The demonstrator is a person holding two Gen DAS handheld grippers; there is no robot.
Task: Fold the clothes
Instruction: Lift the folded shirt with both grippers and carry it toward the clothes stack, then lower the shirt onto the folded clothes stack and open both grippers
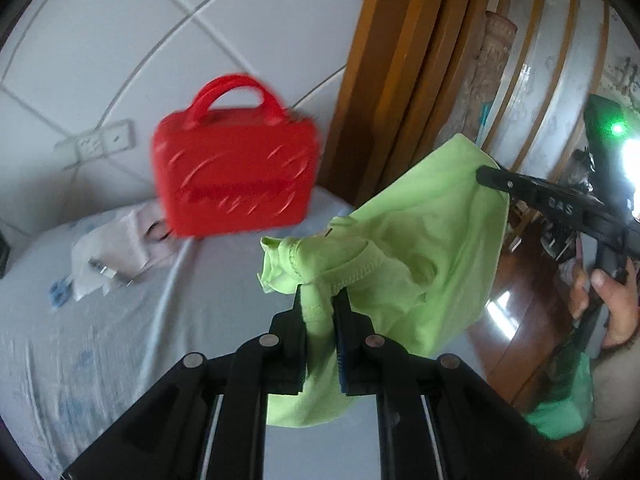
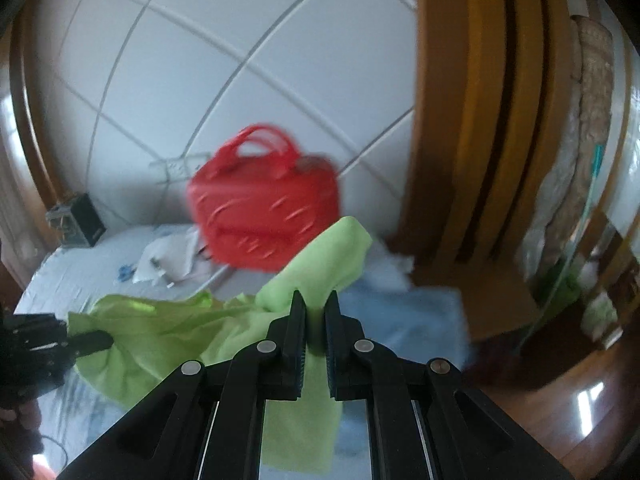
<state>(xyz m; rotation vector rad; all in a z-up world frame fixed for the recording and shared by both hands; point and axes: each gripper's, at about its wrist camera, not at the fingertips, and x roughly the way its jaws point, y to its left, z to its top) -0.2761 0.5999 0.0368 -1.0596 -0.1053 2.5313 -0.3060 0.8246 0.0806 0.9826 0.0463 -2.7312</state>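
- Two grippers clamping one lime-green garment [image 1: 420,248] and holding it off the bed [image 1: 120,340].
- Nearest in the left wrist view: left gripper [image 1: 320,308] pinching a stitched hem bunched into a rope between its jaws, cloth trailing down past the fingers.
- Nearest in the right wrist view: right gripper [image 2: 316,312] closing on another edge, a narrow strip of green pressed between the jaws and a tail hanging below.
- Stretching between the two: the garment sagging in loose, crumpled folds, no flat panel or crease line showing, one part brushing or hanging just above the bed, hard to tell which.
- Gripping the right tool's handle at the right edge of the left view: a hand [image 1: 612,304].
- Lying beyond the cloth: a light-blue item [image 2: 408,320] on the bed, its state too blurred to judge.
- Standing further back: a red case [image 1: 236,176] with a handle, papers [image 1: 116,256] beside it, then the tiled wall [image 1: 160,40] and the wooden frame [image 1: 400,60].
- Judging progress: garment lifted and spread between two grips, not folded; fitting either a shake-out for laying flat or a carry-over mid-fold; folding and setting down remaining.
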